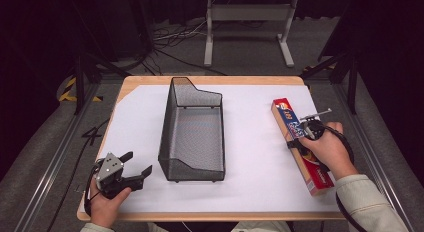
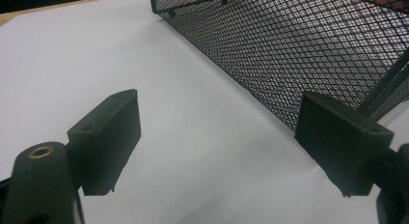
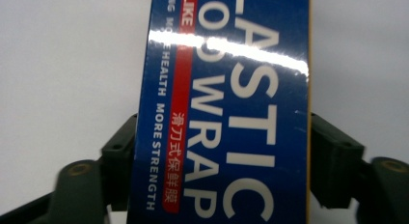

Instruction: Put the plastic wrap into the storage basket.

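Note:
A long blue and red plastic wrap box (image 1: pixel 286 114) lies on the white sheet at the right, running from far to near. My right gripper (image 1: pixel 301 137) comes down on its middle, with a hand over it. In the right gripper view the box (image 3: pixel 226 89) sits between the jaws of that gripper (image 3: pixel 222 151), and both pads meet its long sides. My left gripper (image 1: pixel 138 162) rests near the front left corner, open with nothing in it. The left gripper view has its gripper (image 2: pixel 222 137) with jaws wide apart over bare white sheet.
A black wire mesh basket (image 1: pixel 167 117) stands in the middle of the table, empty, its near wall (image 2: pixel 299 55) close to my left gripper's right jaw. The white sheet (image 1: pixel 250 142) covers the wooden tabletop. Dark floor, cables and a metal stand lie beyond.

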The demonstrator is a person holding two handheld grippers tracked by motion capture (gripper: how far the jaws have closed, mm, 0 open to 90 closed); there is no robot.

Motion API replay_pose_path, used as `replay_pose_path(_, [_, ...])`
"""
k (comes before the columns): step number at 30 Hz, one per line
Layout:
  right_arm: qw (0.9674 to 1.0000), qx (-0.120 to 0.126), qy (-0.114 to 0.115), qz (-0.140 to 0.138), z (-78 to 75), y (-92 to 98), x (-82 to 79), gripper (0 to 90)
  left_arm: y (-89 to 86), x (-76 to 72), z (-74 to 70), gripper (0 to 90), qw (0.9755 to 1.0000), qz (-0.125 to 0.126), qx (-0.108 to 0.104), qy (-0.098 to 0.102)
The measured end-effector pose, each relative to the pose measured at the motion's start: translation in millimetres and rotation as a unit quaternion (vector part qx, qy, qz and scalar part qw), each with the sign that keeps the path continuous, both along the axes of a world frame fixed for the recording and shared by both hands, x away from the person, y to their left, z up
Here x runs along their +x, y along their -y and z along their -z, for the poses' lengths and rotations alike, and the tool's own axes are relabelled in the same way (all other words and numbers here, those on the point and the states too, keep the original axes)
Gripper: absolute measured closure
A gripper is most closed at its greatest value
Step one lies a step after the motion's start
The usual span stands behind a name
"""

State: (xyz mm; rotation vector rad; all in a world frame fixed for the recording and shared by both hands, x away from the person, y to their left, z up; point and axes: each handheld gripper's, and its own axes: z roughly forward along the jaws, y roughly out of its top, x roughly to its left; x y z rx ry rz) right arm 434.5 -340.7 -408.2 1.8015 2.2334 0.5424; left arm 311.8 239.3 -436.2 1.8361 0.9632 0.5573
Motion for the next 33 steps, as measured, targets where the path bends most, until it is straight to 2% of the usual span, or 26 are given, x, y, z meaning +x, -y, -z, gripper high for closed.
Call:
replay_pose_path(3, [1.0,-0.007,-0.005,0.005,-1.3,-1.9,-0.3,35.5,0.2,0.4,0.4,17.1,1.0,0.001,0.001,-0.001])
replay_pose_path(5, [0.9996,-0.016,-0.005,0.021,-3.2,-5.0,-1.2,37.4,0.3,0.1,0.2,17.1,1.0,0.001,0.001,-0.001])
replay_pose_path(8, [0.9991,-0.03,-0.003,0.03,-4.1,-8.9,-1.8,39.3,-0.4,0.0,-0.1,17.1,1.0,-0.001,-0.001,0.0])
replay_pose_path(13, [0.9989,-0.003,-0.008,0.046,-7.1,-8.5,-2.7,39.8,-0.3,0.1,0.2,17.1,1.0,-0.001,0.0,-0.001])
replay_pose_path(16, [0.9989,-0.006,-0.007,0.046,-9.6,-8.4,-3.7,39.9,-0.5,0.3,0.3,17.1,1.0,-0.001,-0.001,-0.002])
replay_pose_path(30, [0.9995,0.012,0.017,0.025,-50.6,-18.9,-15.9,39.8,0.0,0.2,0.0,17.1,1.0,-0.001,0.0,-0.001])
replay_pose_path(33, [0.9994,0.017,0.021,0.021,-55.4,-20.5,-16.7,39.8,-0.3,0.1,-0.1,17.1,1.0,-0.001,-0.001,-0.002])
